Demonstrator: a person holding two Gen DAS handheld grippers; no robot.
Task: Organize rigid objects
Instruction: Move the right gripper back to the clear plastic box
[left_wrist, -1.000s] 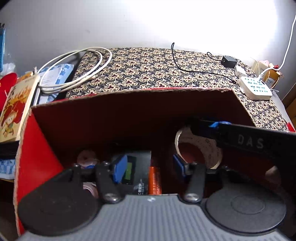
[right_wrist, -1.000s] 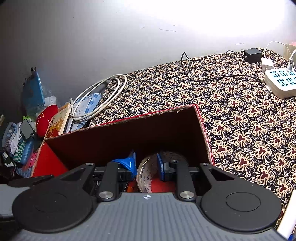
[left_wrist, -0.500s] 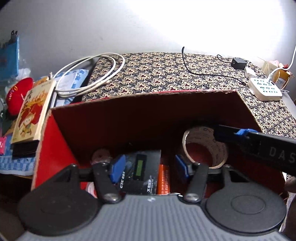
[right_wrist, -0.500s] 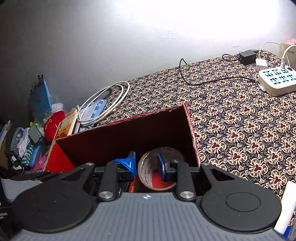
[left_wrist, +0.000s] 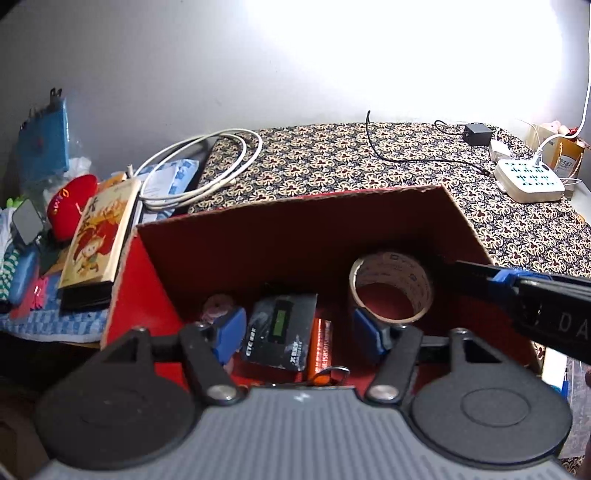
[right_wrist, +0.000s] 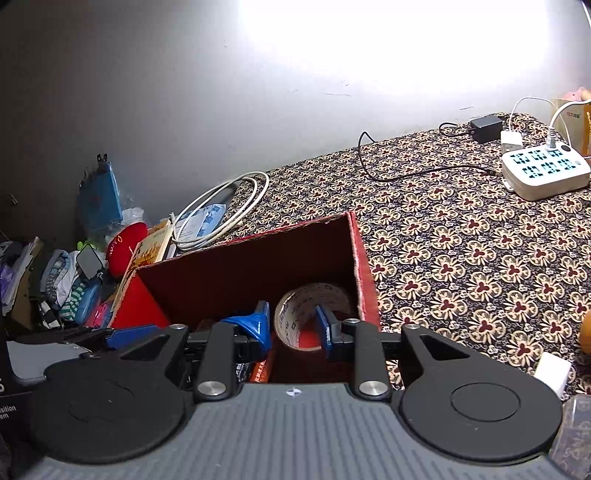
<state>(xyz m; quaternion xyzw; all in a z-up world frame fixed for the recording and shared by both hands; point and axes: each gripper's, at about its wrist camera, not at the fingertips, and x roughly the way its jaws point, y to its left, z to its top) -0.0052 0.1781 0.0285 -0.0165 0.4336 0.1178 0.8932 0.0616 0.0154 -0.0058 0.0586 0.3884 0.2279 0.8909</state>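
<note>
Hovering above the red cardboard box (left_wrist: 155, 291), both the left gripper (left_wrist: 297, 334) and right gripper (right_wrist: 293, 326) are seen released, jaws just widened, the tape roll (left_wrist: 391, 291) left inside.

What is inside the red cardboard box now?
Inside the red cardboard box lie a roll of tape, a black device with a small green screen, an orange battery and a small pinkish round thing. The grippers cover the near part of the floor.

tape roll (left_wrist: 391, 291) in box (left_wrist: 295, 221) — right side
</note>
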